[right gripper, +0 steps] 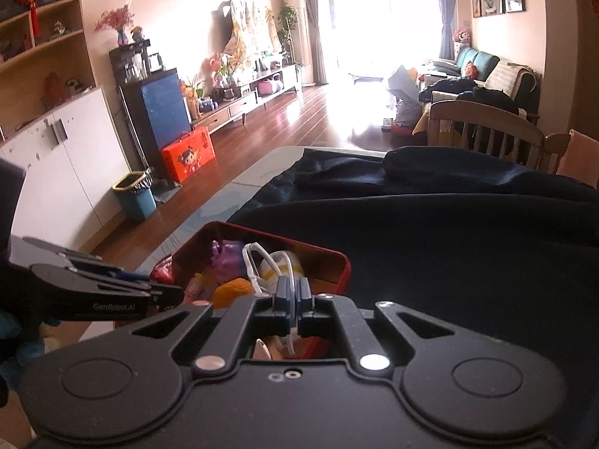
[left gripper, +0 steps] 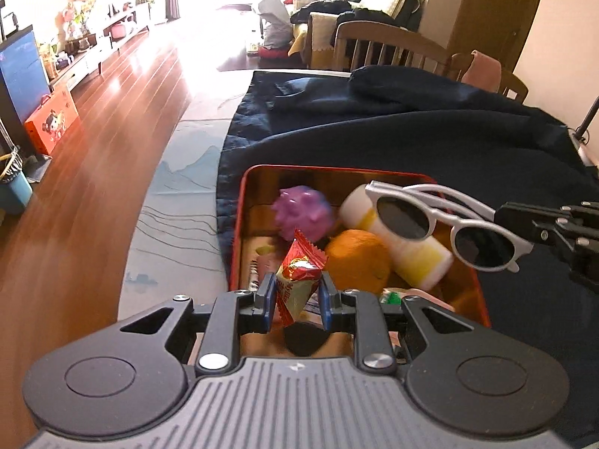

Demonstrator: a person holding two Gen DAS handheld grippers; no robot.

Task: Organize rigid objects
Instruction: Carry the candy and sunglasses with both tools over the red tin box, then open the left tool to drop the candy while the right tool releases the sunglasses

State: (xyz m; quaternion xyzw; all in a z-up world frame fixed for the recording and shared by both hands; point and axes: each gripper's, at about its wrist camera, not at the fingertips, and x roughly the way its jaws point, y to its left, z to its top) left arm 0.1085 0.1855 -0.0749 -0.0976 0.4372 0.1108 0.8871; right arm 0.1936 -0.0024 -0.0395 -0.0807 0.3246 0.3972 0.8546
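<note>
The red tin box sits on the dark blue cloth that covers most of the desk, and everything else can be placed from it. Over the box's near left corner, the left gripper is clenched on a red-wrapped candy, its blue-edged pads pressing the wrapper from both sides, with the twisted red end sticking up above them. Inside the box, toward its far left, lies a purple spiky ball; just right of the candy sits an orange, and beyond it a white and yellow bottle lies on its side, slanting from the far middle to the near right of the box. Above the box's right half, silver sunglasses with dark round lenses hang in the air, arms folded and lenses tilted down. The right gripper is clamped tight on the sunglasses' frame, reaching in from beyond the box's right wall. In the right wrist view the sunglasses' pale arms loop over the box's contents, and the left gripper shows at the box's left side.
</note>
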